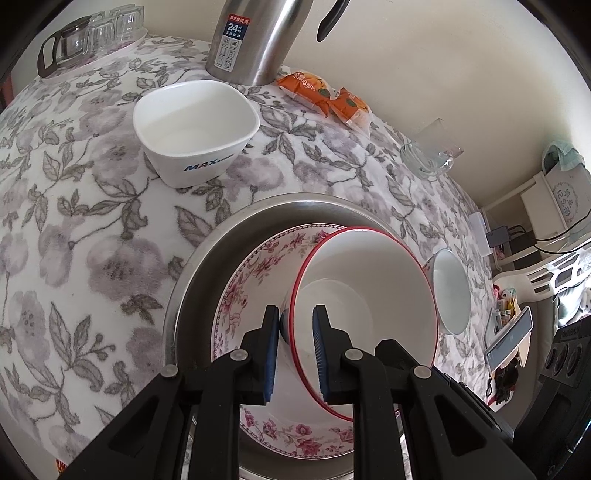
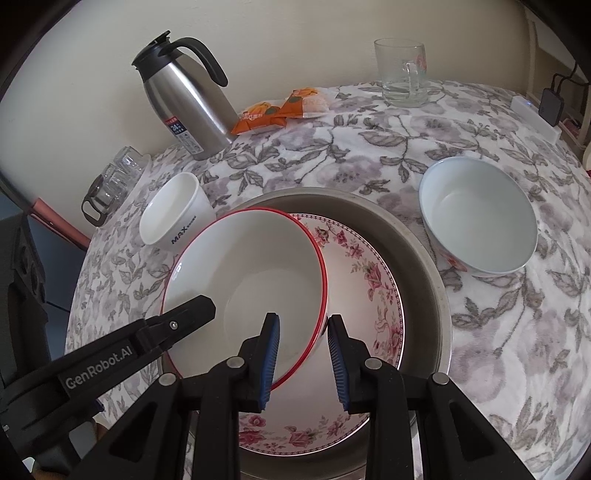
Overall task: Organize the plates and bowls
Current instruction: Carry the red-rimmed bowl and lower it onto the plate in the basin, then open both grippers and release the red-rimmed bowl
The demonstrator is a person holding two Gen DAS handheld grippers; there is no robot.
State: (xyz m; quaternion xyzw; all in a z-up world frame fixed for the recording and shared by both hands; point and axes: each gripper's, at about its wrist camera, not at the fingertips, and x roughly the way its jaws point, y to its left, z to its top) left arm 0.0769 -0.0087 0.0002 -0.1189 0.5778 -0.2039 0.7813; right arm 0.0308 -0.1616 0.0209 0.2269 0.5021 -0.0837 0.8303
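Nearest the cameras, the left hand-held gripper [image 1: 295, 354] has its blue-padded fingers on either side of the wall of the red-rimmed bowl [image 1: 362, 314], one pad outside and one inside, narrowly parted and apparently gripping it. The right hand-held gripper [image 2: 303, 360] straddles the same bowl's [image 2: 251, 284] opposite rim with a wider gap (the outer pad stands clear of the wall, so no firm hold shows). The bowl sits tilted inside the floral plate [image 2: 373, 280], which lies in a steel basin [image 2: 424, 254] on the flower-patterned surface [image 2: 480, 332]. Just beyond the basin, a white square bowl marked MAX [image 1: 195, 129] stands to one side and a pale round bowl [image 2: 476, 229] to the other. Farther back stand a steel thermos jug [image 2: 184, 99], two orange snack packets [image 2: 280, 109], a glass mug [image 2: 402, 74] and a tray of glasses [image 1: 99, 33] by the wall.
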